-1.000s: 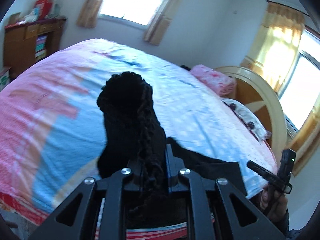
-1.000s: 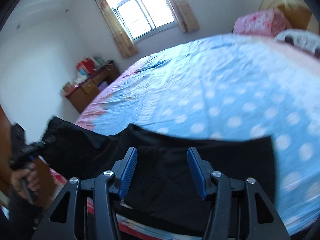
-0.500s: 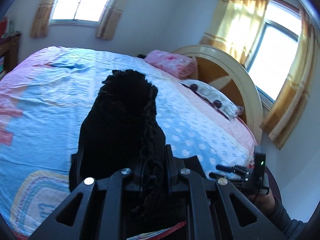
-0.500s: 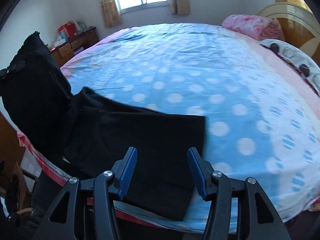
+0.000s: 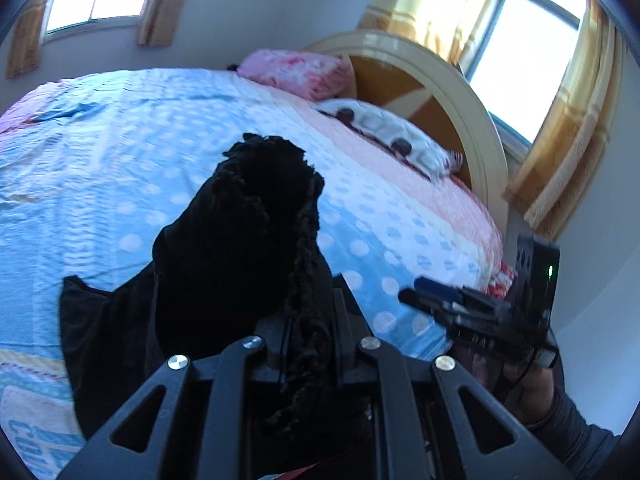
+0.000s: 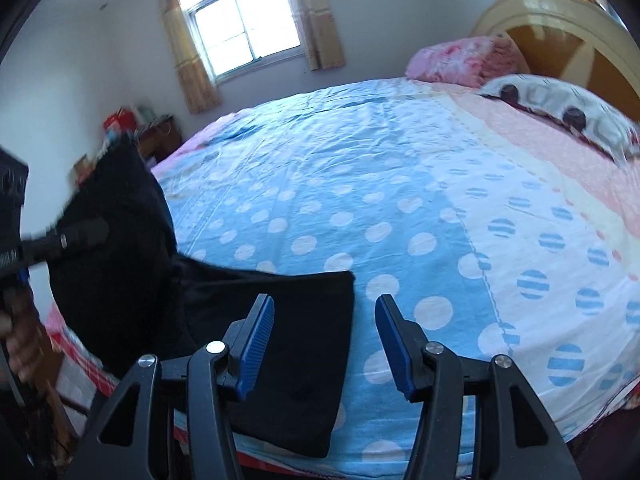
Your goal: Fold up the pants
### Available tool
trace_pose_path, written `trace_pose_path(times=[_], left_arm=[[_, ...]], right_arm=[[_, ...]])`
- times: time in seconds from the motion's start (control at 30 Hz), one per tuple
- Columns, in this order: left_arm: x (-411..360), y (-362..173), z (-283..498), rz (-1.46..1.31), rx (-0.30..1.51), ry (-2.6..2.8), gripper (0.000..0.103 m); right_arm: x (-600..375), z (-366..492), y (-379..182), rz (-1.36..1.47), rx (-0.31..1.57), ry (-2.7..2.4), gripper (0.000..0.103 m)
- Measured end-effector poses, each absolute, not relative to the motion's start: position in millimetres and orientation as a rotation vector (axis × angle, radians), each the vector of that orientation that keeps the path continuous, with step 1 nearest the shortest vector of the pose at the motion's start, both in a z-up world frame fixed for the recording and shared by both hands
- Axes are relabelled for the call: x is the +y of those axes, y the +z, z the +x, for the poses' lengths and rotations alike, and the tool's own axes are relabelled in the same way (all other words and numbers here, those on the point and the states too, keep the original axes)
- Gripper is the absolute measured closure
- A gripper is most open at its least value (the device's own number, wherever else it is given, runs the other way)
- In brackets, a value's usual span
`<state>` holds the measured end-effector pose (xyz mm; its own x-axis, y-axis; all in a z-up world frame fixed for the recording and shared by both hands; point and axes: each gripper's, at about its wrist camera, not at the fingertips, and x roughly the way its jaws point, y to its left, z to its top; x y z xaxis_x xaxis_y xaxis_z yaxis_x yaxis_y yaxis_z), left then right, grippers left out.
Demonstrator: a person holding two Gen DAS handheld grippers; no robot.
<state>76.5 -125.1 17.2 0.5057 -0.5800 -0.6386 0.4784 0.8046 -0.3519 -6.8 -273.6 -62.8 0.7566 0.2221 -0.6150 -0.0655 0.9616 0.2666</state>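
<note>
Black pants (image 5: 240,248) pinched in the left hand-held gripper (image 5: 308,320), jaws closed on a bunched, ruffled end, probably the waistband, lifted above the bed (image 5: 100,160). Rest of the pants (image 6: 288,344) lying flat on the dotted blue sheet at the near edge of the bed (image 6: 400,200). Right hand-held gripper (image 6: 324,340) spread wide, blue pads (image 6: 256,344) bare, holding nothing, poised above the flat end's right edge. Pink pillow (image 6: 464,60) by the headboard (image 6: 560,28).

Left gripper (image 5: 310,320) clamped (right gripper (image 6: 325,342) agape)
</note>
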Motion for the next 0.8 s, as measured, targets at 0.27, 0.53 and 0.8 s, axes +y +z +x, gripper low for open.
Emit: trace_pose_path(times=[0.27, 0.53, 0.8], left_arm=[[-169, -20, 77, -0.068, 0.897, -0.675, 0.087], [-197, -50, 79, -0.022, 0.928, -0.686, 0.084], [-217, -45, 58, -0.078, 0.878, -0.817, 0.068]], right_arm=[[-309, 3, -78, 0.366, 0.704, 0.091, 0.048], [-299, 7, -88, 0.348, 0.72, 0.126, 0.048], [-299, 12, -103, 0.372, 0.742, 0.138, 0.048]])
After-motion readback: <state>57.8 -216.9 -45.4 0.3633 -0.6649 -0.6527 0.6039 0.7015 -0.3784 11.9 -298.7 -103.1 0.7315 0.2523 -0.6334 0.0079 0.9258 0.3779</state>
